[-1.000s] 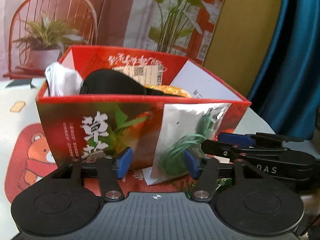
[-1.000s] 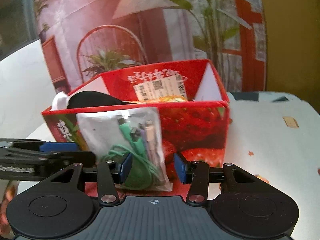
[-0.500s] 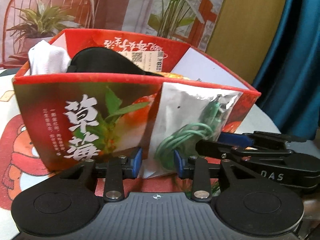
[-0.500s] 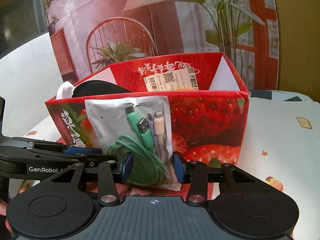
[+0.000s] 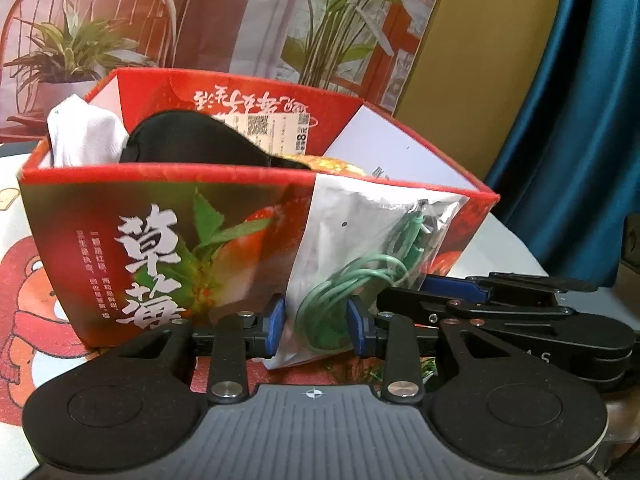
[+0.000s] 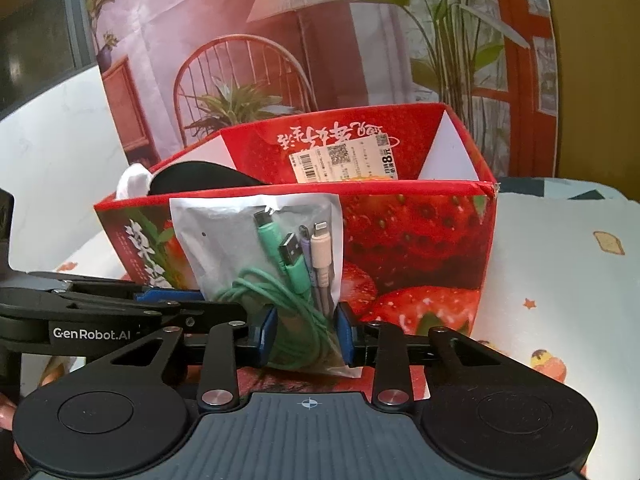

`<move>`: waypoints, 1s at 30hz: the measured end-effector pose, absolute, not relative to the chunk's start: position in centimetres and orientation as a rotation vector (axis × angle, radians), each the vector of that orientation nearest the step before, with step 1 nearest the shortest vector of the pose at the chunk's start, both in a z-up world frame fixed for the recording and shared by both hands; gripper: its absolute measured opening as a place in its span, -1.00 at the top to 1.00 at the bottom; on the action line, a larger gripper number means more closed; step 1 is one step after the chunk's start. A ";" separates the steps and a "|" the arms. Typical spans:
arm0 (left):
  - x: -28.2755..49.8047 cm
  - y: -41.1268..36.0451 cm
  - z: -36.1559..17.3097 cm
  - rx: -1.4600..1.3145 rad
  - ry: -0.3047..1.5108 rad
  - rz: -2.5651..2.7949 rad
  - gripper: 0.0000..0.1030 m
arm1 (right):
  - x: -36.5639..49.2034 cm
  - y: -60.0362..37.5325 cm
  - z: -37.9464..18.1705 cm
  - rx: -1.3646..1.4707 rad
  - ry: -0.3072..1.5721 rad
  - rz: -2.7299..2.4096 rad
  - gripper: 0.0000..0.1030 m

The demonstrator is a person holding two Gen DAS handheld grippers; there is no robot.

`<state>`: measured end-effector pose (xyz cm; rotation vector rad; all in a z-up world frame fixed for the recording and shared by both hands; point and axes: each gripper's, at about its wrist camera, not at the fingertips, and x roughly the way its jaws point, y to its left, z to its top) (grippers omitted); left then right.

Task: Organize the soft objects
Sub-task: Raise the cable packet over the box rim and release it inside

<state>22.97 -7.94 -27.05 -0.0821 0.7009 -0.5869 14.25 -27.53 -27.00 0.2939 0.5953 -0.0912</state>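
A clear and silver bag of coiled green cable (image 5: 352, 264) (image 6: 280, 264) stands upright in front of the red strawberry box (image 5: 160, 216) (image 6: 420, 240). My left gripper (image 5: 316, 328) and my right gripper (image 6: 306, 332) are both shut on the bag's lower part, from opposite sides. The box holds a white cloth (image 5: 84, 132), a black soft item (image 5: 192, 148) and something orange (image 5: 336, 164). The right gripper shows from the side in the left wrist view (image 5: 500, 304).
The box stands on a table with a cartoon-print cloth (image 6: 560, 272). A printed backdrop with a chair and plants (image 6: 280, 60) hangs behind. A blue curtain (image 5: 580, 120) is at the right in the left wrist view.
My left gripper has closed from open onto the bag. The right gripper has tightened on it. Both cameras have drawn nearer to the box.
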 end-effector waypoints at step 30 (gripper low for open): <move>25.0 -8.6 -16.5 -0.194 0.521 -0.624 0.38 | 13.9 -30.4 -15.3 0.312 0.314 -0.110 0.53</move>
